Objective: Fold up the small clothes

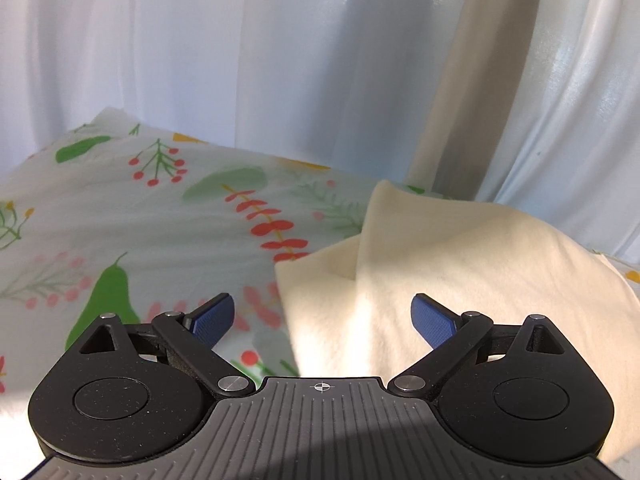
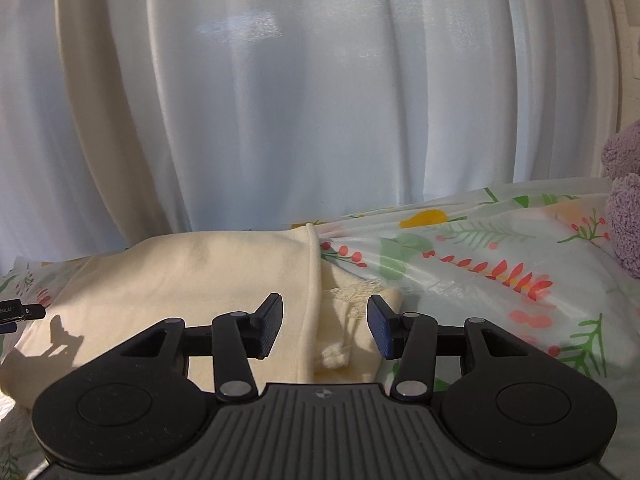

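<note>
From the left wrist view, the left gripper tilts down over the bed with its blue pads spread wide and nothing between them, poised above the near left edge of the cream garment, which lies folded on the flowery sheet in front of the white curtain. From the right wrist view, the right gripper also slants downward, its jaws about half apart and gripping nothing, hanging over the garment's hemmed edge and lace trim, while a fuzzy purple toy sits well off at the right.
</note>
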Motion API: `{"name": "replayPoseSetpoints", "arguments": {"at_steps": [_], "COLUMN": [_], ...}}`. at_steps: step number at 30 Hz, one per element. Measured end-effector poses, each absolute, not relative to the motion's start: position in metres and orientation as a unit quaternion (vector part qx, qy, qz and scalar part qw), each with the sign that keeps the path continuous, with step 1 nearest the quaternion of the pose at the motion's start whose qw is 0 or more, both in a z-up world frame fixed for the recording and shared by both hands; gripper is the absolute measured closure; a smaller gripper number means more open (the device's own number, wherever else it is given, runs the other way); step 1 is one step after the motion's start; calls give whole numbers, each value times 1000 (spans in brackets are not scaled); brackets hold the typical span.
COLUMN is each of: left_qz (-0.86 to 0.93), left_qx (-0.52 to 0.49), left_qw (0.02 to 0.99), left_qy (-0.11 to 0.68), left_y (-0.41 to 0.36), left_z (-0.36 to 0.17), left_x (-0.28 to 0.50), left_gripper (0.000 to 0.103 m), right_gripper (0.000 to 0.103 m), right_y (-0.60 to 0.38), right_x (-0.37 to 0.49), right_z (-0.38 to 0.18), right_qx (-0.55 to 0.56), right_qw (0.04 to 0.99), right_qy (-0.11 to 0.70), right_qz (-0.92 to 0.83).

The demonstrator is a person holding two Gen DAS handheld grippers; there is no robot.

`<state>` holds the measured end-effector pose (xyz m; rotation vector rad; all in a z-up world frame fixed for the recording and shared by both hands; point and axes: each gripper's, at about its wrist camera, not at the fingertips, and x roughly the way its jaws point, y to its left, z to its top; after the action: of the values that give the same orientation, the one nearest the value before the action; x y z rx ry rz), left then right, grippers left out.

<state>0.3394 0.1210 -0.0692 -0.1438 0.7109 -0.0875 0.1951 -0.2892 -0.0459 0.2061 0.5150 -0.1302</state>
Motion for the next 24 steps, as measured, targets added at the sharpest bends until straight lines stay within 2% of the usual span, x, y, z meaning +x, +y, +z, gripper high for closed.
{"name": "replayPoseSetpoints", "arguments": {"at_steps": [6, 11, 12, 16, 18, 22, 24], "left_qz": [-120, -125, -130, -133, -124, -131, -140], "left_qx": [-194, -193, -198, -208, -213, -234, -234], "left_qw": [889, 887, 885, 877, 876, 870, 870], "left_qy": [397, 400, 402, 411, 415, 413, 411], "left_y": [150, 141, 140, 140, 144, 151, 151], "left_z": [-77, -78, -78, -77, -79, -82, -82], "left_x": [333, 341, 343, 353, 356, 359, 360], "left_gripper": [5, 5, 11, 36, 60, 62, 56], "right_gripper": [51, 52, 54, 76, 85, 87, 87], "right_y": [-245, -205, -198, -168, -155, -131, -123], "right_x": [196, 210, 213, 226, 232, 237, 240], "right_z": [-41, -51, -53, -60, -62, -65, -66], "right_qx": [60, 50, 48, 39, 33, 17, 8], "right_qw": [959, 952, 950, 942, 939, 936, 936], "right_qy": [275, 294, 299, 319, 326, 327, 327], "right_qz": [26, 72, 79, 100, 109, 125, 127]}}
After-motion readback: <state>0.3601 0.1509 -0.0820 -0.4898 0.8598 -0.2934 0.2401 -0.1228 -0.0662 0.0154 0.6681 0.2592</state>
